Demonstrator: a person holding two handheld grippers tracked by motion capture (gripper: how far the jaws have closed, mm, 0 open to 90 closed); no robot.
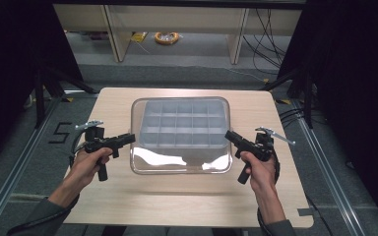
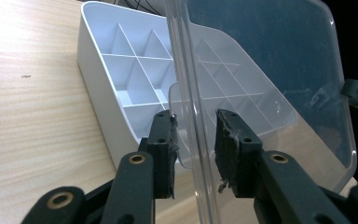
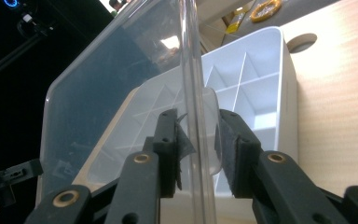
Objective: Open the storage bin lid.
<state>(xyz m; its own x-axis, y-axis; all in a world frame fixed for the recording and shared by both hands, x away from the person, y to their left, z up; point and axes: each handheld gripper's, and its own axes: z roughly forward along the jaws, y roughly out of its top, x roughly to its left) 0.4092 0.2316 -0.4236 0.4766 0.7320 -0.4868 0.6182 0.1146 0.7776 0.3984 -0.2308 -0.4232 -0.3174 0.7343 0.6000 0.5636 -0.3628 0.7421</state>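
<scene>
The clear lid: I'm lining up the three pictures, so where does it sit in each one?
High view: the clear lid lies mid-table over the white divided tray, between both grippers.
Left gripper view: its edge rises through the middle, the panel spreading to upper right.
Right gripper view: its edge rises through the middle, the panel spreading to upper left.
Shared landmark: the tray's white grid of compartments behind the lid.
</scene>
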